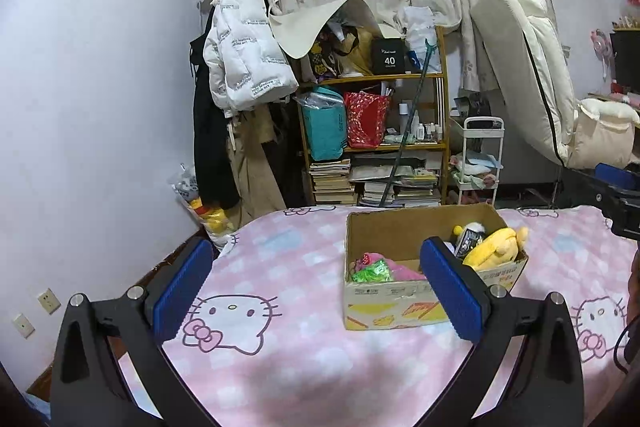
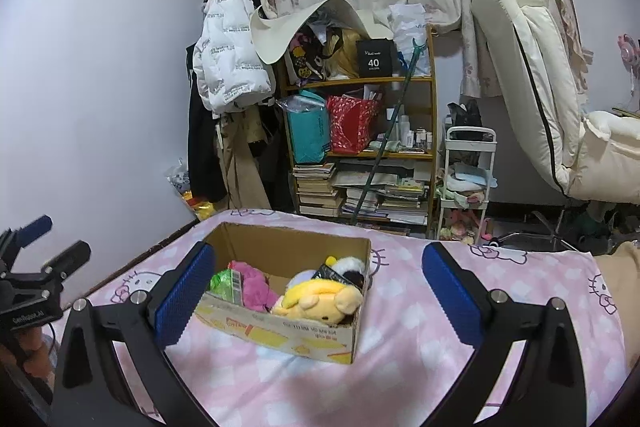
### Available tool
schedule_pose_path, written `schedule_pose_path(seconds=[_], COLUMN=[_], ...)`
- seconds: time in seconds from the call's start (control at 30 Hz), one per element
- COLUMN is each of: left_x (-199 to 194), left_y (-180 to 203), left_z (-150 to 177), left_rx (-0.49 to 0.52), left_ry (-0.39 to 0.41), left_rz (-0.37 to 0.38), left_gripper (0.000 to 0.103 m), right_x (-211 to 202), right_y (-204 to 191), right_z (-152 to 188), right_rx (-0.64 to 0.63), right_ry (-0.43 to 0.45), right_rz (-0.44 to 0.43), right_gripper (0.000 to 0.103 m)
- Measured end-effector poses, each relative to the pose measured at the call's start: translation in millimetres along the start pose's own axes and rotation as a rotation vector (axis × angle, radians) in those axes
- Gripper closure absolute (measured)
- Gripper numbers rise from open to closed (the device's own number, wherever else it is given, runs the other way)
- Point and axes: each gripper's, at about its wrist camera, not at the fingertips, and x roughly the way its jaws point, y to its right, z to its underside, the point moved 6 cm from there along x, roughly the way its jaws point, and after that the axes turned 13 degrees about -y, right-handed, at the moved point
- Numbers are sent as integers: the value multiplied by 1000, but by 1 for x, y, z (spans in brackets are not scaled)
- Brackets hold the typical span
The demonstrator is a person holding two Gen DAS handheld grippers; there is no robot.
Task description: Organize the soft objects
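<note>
Dim, even indoor light, soft shadow on the pink blanket (image 1: 304,367) — sharp focus, strong fisheye bending, black vignette corners.

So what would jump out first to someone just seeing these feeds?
The cardboard box in the middle of the pink blanket, with a yellow plush at its right end and a pink one at its left. Both grippers, left and right, hang open and empty.

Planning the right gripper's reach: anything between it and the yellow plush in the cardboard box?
Nothing visible. The right gripper is open and empty, above the pink blanket. The yellow plush lies at the near right of the open-topped cardboard box; only the box's low front wall stands before it.
</note>
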Motion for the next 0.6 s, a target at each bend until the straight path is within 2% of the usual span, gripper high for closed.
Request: schedule_pose_path(seconds=[0.13,0.3,0.6], left_x=[-4,-6,-4], left_y=[-3,-3,6], left_z=[5,8,10], left_rx=[-4,-31,-6], left_ry=[15,46,56], left_rz=[0,7,-3], left_gripper=[1,1,1], right_x=[-1,-8,-2], right_y=[1,1,1], right_z=[9,16,22], right_rx=[-7,-11,-11], right_ry=[-3,49,25], right_rz=[19,72,60], right_gripper=[0,0,0])
